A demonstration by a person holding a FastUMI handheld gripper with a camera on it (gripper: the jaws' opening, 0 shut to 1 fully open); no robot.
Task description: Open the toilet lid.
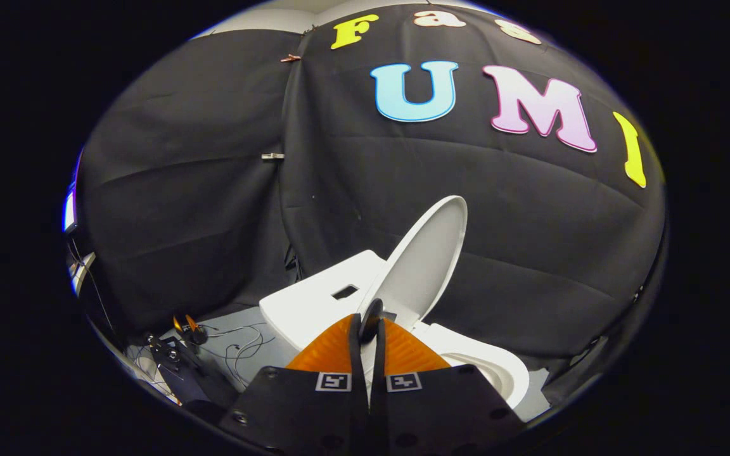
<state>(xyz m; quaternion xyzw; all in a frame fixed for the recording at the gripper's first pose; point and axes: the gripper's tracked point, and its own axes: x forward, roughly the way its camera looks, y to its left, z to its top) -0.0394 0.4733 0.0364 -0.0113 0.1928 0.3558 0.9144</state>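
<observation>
The gripper [369, 326] had its fingers pinched on the near edge of the toilet lid [425, 259]; the lid stood raised, tilted back above the tank [320, 297]; bowl [498, 370] beneath.

lower edge of the raised toilet lid [425, 256] hidden behind the closed gripper [369, 326] fingers, whether they pinch it unclear, toilet bowl [498, 367] rim partly covered by the gripper body, cables [238, 348] and small orange-tipped items [186, 326] on the floor too small to identify
</observation>
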